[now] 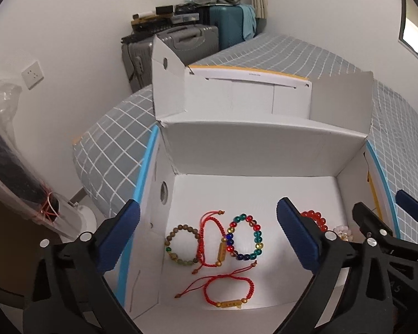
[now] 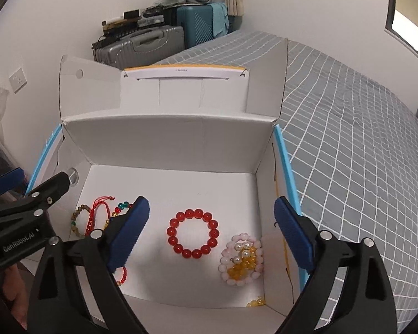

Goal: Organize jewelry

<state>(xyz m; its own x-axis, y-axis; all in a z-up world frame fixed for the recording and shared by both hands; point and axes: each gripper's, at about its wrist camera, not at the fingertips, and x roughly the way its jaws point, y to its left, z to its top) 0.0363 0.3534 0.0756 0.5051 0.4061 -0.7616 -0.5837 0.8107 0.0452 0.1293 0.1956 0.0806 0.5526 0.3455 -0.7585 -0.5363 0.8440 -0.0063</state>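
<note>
Grippers are both held over the open white box (image 2: 181, 136), jaws spread wide, nothing clamped. Left gripper (image 1: 209, 239) is seen above the left half of the box floor; right gripper (image 2: 214, 236) above the right half. Each gripper is caught at the edge of the other's view.

Jewelry is all laid on the box floor. Left view: brown bead bracelet (image 1: 181, 243), touching a red cord bracelet (image 1: 210, 239) with a gold tube charm, which touches a multicolour glass bead bracelet (image 1: 245, 238). A second red cord bracelet (image 1: 227, 292) is set apart, nearer the front wall. Red bead bracelet (image 2: 192, 233) is half hidden behind a finger in the left view and fully shown in the right view, lying alone mid-floor. Just beside it, near the right wall, a pink bead bracelet (image 2: 242, 258) is piled with yellow and pearl beads; contact with the red one cannot be told. A few loose yellow beads (image 2: 255, 302) are seen at the front right corner, right view only.

Box is set on a bed with a grey white-grid cover (image 2: 348, 139), flaps standing up, blue trim on the side walls. Behind, against white walls: a grey suitcase (image 2: 142, 44) and a teal suitcase (image 2: 197, 25) with clutter stacked on top. Wall socket (image 1: 32, 74) at left. Window (image 2: 409, 14) at upper right. Plastic-wrapped item (image 1: 11, 150) shown at far left, left view only.
</note>
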